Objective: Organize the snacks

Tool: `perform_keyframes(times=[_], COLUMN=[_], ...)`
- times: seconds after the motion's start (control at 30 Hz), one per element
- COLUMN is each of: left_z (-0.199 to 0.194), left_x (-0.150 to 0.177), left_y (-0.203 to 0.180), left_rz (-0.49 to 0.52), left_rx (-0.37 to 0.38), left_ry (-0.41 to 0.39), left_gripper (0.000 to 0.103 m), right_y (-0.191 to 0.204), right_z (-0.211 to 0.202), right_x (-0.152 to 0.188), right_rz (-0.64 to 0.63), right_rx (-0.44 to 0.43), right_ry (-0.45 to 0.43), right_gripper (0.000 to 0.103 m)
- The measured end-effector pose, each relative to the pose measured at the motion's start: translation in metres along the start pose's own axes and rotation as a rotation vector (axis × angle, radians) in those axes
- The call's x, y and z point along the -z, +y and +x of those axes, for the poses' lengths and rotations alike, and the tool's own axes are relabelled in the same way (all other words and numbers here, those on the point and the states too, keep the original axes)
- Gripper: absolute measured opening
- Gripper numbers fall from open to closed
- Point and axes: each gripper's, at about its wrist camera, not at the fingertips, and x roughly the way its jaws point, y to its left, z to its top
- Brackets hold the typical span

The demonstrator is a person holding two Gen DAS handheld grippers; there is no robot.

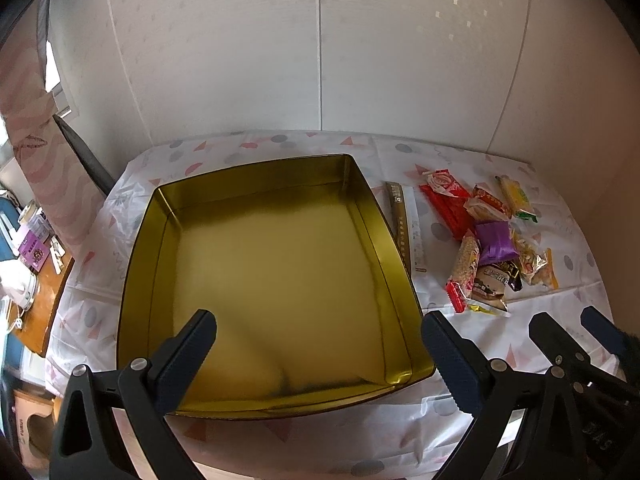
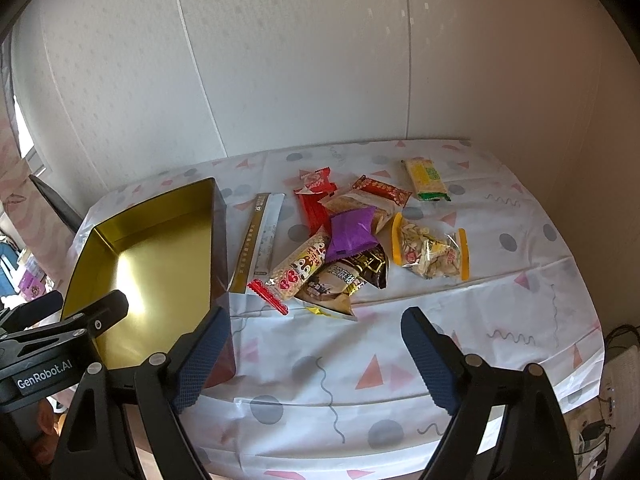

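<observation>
A loose heap of small crinkly foil and plastic snack packets (image 2: 352, 236) is seen lying on the patterned white tablecloth (image 2: 500, 320), just to the right of the open, empty gold-lined rectangular metal tin (image 1: 276, 280). The packets are judged to be light, soft and slippery, and their contents are probably brittle, so a gentle pinch across a flat sealed end or the middle of a body is advised rather than a hard squeeze. The clear bag of pale nuts with orange edges (image 2: 430, 250) and the yellow-and-green wrapped biscuit bar (image 2: 426, 178) lie apart from the pile and could be taken most easily; the purple pillow-shaped pouch (image 2: 352, 234) rests on top of others. A long slim gold-and-white sachet (image 2: 262, 236) lies flat between tin and heap and may be hard to lift. The right gripper (image 2: 316, 354) is held wide and empty above bare cloth near the heap; the left gripper (image 1: 318, 348) is likewise spread, empty, over the tin's near edge.
</observation>
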Motion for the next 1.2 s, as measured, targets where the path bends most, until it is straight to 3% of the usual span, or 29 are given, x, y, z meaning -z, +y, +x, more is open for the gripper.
perform_keyframes(times=[0.57,0.8,1.0,1.2], left_z=[0.003,0.008,0.008,0.008], left_x=[-0.004,-0.004,-0.005,-0.006], left_y=[-0.014,-0.023,-0.036,-0.043], left_rz=[-0.001,-0.008,0.007,0.010], left_rx=[-0.007,0.052,0.024,0.051], left_ry=[-0.001,0.023,0.015,0.011], left_gripper=[0.103,0.103,0.103,0.103], right_y=[-0.012,-0.028,-0.032,-0.047], right_z=[0.008,0.015,0.018,0.022], right_x=[-0.007,-0.012,-0.010,-0.012], right_rz=[-0.012,0.006,-0.011,0.010], right_rx=[-0.023,-0.028,-0.045,-0.023], right_ry=[0.006,0.031,0.045,0.053], right_gripper=[0.090,0.090,0.090,0.090])
